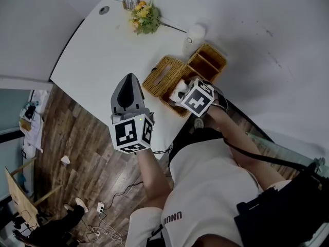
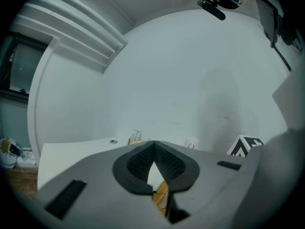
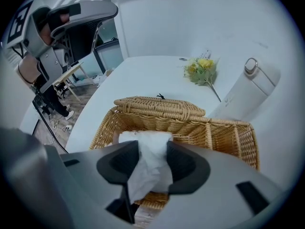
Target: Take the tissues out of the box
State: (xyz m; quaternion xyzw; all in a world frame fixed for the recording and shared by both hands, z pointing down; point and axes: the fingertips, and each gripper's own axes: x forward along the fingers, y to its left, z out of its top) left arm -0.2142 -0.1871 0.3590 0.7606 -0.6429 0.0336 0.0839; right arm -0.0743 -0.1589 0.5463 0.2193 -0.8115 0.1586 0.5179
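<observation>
A white tissue (image 3: 145,173) is pinched between the jaws of the right gripper (image 3: 152,145), just above the open wicker box (image 3: 190,124) on the table (image 3: 138,75). Farther off, the left gripper (image 2: 153,144) is held aloft, its jaws pressed together on nothing.

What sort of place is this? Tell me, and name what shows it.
Probably an office or studio room: a white round-cornered table bearing a woven wicker basket and a bunch of yellow flowers, on a brown wood-plank floor strewn with cables.
</observation>
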